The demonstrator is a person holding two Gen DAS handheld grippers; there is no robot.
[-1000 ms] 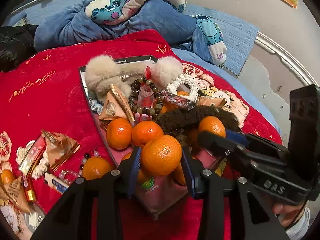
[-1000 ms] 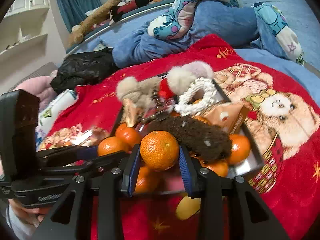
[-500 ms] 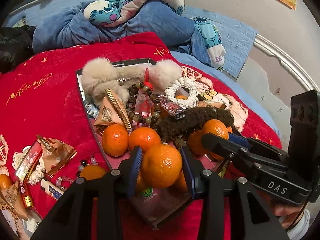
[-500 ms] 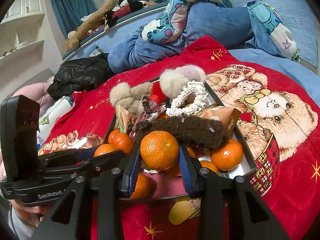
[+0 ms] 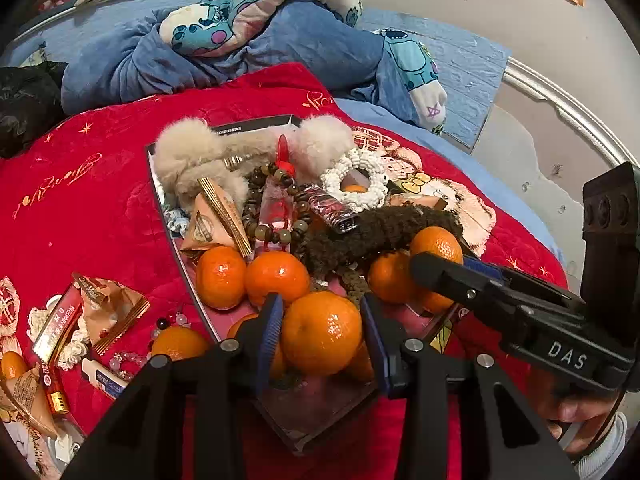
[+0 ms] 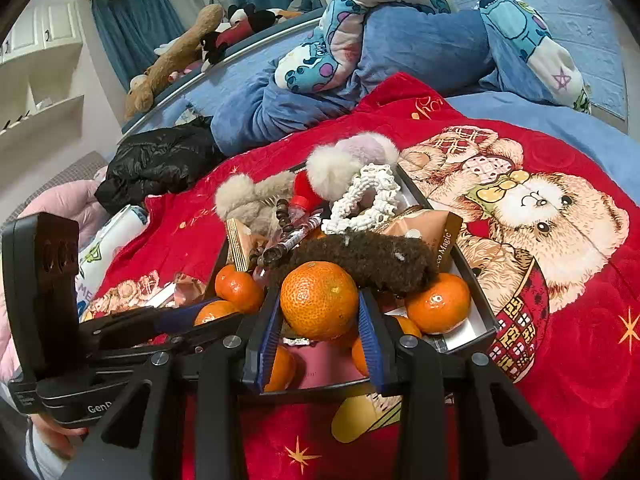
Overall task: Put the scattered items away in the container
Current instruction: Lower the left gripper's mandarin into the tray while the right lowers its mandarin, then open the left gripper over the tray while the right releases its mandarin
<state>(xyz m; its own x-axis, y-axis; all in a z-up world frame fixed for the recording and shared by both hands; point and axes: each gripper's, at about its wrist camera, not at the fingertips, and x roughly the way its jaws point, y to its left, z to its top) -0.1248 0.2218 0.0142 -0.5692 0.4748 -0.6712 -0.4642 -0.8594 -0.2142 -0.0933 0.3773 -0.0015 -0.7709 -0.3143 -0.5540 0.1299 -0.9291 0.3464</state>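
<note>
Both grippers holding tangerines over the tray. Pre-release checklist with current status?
1. Left gripper clamped on its tangerine: ok.
2. Right gripper clamped on its tangerine: ok.
3. Both fruits above the tray, not the red blanket: ok.
4. Flat landing spot: not ok, tray is piled with tangerines and a brown scrunchie.
5. Clearance between the two grippers: cannot tell.
6. Loose items all collected: not ok, snack packets remain on the blanket.
</note>
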